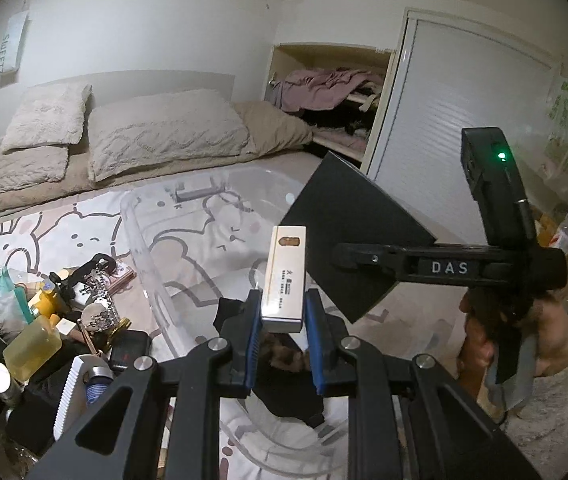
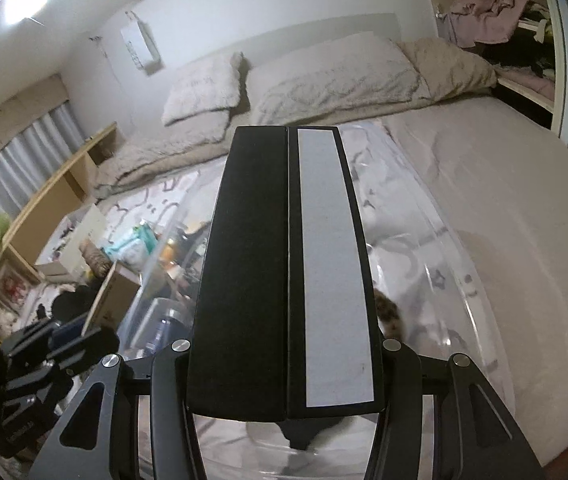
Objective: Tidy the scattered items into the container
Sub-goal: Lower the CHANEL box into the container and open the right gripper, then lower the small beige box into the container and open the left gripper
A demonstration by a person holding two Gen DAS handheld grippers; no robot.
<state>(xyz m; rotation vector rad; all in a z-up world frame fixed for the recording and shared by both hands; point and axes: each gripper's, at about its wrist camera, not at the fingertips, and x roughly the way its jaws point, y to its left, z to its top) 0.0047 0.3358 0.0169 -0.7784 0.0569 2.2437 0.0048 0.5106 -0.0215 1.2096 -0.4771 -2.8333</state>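
My left gripper is shut on a slim cream box, which stands upright between the blue pads. It hangs over the clear plastic container. A black cloth and a leopard-patterned item lie inside the container. To the right, my right gripper is shut on a flat black box above the container. In the right wrist view that black box, with a grey strip on it, fills the middle between the jaws of the right gripper. The container rim curves below it.
Scattered items are piled left of the container: a yellow bottle, a teal wipes pack and a white comb. Pillows lie at the back of the bed. A person's hand holds the right gripper's handle.
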